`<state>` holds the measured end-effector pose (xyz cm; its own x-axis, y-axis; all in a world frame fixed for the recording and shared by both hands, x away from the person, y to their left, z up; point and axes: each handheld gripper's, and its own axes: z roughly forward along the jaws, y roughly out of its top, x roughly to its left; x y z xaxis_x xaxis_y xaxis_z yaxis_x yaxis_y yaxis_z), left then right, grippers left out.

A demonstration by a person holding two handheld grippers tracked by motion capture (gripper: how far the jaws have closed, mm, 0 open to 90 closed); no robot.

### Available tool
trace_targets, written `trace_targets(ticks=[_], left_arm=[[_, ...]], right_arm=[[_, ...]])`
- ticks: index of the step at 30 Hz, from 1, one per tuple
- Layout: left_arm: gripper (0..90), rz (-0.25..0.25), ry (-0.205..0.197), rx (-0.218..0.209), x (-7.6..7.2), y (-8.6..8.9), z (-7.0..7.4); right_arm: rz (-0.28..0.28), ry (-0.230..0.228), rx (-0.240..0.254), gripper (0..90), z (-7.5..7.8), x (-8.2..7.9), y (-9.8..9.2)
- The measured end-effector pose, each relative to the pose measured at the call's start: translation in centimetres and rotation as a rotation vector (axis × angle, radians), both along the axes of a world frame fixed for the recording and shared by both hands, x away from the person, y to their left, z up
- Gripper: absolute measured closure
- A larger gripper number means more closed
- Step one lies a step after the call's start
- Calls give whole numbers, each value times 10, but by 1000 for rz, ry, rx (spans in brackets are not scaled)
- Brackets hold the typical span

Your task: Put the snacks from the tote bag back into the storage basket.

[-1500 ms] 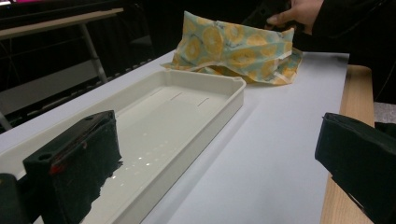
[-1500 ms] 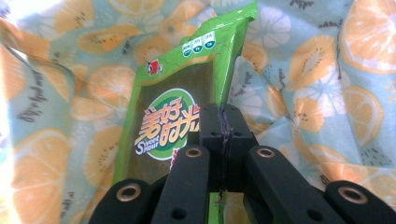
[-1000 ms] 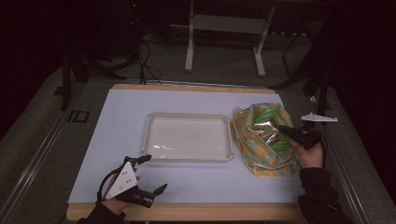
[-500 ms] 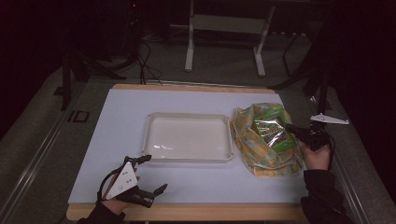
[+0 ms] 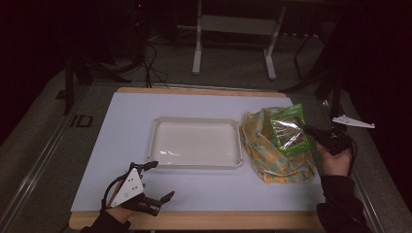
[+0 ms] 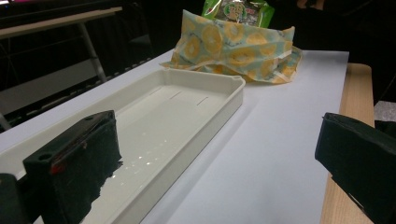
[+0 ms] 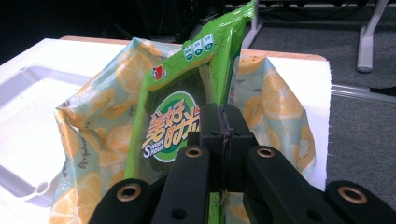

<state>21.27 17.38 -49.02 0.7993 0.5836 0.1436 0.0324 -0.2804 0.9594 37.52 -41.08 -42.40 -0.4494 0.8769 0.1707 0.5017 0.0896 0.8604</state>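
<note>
On the white bench (image 5: 194,194), the right claw (image 5: 311,132) pinches a green snack packet (image 5: 290,133) above the lemon-print bag (image 5: 279,160); the left claw (image 5: 158,182) rests level, jaws apart, near the tray (image 5: 194,165).

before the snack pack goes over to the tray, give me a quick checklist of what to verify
1. Grip on the pack: right tool is shut on the edge of the green snack pack. Ok.
2. Pack free of the bag: its lower part looks to sit inside the lemon-print bag, top sticking out. Not ok.
3. Tray ready: white tray holds nothing, lies left of the bag. Ok.
4. Left tool out of the way: left tool is open at the near table edge, short of the tray. Ok.
5. Bag held down for the pull: nothing pins it. Not ok.
</note>
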Motion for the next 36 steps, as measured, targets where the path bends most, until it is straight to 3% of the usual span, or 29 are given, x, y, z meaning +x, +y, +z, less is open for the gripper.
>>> trace_targets(ticks=[24,36], left_arm=[[4,-3,-3,-6,0,0,0],[4,-2,-8,-10,0,-1,1]], right_arm=[[-29,-70,14,897,36,-14,-4],[-32,-109,37,897,56,-17,6]])
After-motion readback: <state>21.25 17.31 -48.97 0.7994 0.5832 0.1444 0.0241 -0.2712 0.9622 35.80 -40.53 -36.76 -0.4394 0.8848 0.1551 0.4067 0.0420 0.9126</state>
